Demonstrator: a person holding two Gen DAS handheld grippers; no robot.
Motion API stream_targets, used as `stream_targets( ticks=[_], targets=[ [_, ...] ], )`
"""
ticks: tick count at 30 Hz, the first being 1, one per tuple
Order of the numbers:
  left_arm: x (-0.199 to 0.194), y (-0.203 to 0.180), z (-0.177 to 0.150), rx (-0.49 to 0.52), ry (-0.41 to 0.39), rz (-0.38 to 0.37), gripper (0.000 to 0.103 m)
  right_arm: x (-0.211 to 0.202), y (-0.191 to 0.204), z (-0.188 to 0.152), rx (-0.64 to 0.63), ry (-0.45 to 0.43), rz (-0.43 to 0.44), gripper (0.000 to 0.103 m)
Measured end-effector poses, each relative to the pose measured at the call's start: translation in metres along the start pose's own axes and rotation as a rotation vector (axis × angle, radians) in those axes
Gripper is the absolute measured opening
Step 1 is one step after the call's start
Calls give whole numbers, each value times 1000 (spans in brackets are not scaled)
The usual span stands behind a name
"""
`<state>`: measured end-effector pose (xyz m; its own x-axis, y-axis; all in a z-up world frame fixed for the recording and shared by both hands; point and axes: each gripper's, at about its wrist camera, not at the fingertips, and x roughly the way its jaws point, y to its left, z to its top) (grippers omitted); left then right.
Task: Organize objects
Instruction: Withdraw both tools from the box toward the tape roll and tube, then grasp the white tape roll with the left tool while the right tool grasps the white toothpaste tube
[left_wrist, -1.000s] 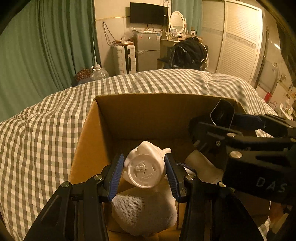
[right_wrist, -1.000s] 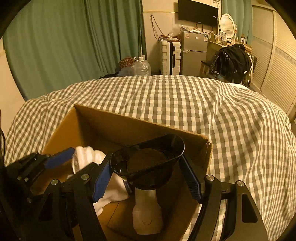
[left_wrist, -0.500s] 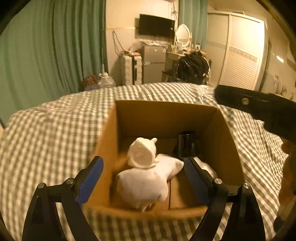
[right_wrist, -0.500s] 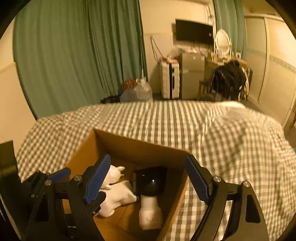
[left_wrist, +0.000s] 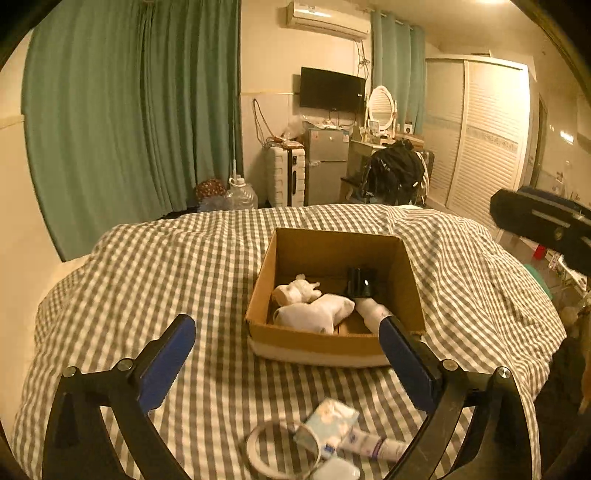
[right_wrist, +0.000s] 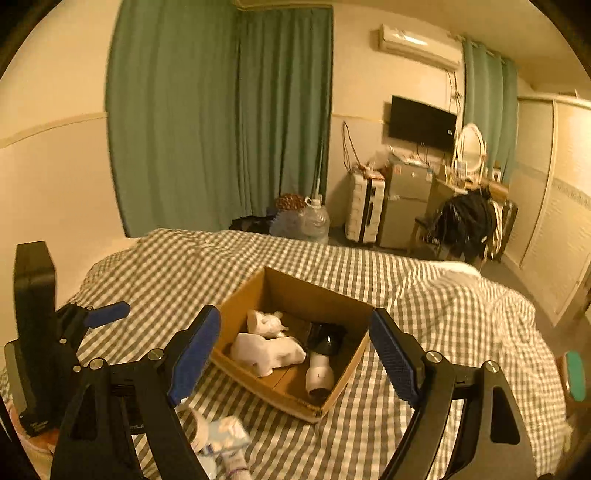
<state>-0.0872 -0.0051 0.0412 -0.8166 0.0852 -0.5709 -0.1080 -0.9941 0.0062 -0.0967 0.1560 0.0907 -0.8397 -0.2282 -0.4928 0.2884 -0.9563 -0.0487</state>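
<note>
holding three items, one cardboard box (left_wrist: 325, 347), two grippers' jaws spread

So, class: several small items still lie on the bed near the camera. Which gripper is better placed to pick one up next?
Left. The tube and packet lie between the left gripper's open jaws; in the right gripper's view they sit off by its left finger.

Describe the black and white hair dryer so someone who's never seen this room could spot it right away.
On the grey-and-white checked bedspread sits an open brown cardboard box. Inside, along its right wall, lies the hair dryer. It is the only item there with a glossy black head on a white handle; its neighbours are all-white soft figures.
</note>
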Motion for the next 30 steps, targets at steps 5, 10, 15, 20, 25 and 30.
stream_targets(
  ticks=[5, 10, 15, 20, 25, 30],
  targets=[
    [-17, 8, -24, -21, 19, 26, 103, -33, 15, -13, -30, -19, 22, 82],
    [-15, 20, -55, -76, 62, 49, 103, -28, 26, -45, -49, 28, 38, 82],
    [7, 29, -90, -110, 137, 68, 103, 5, 29, -88, -63, 102, -21, 82],
    [29, 24, -118, -119, 219, 20, 103, 47, 27, -135, -35, 227, 2, 82],
    [51, 9, -141, -71, 307, -17, 103, 73, 27, -168, -24, 332, 28, 82],
    [66, 1, -146, -43, 320, 35, 103, 80, 17, -174, 23, 352, 43, 82]
  ],
)
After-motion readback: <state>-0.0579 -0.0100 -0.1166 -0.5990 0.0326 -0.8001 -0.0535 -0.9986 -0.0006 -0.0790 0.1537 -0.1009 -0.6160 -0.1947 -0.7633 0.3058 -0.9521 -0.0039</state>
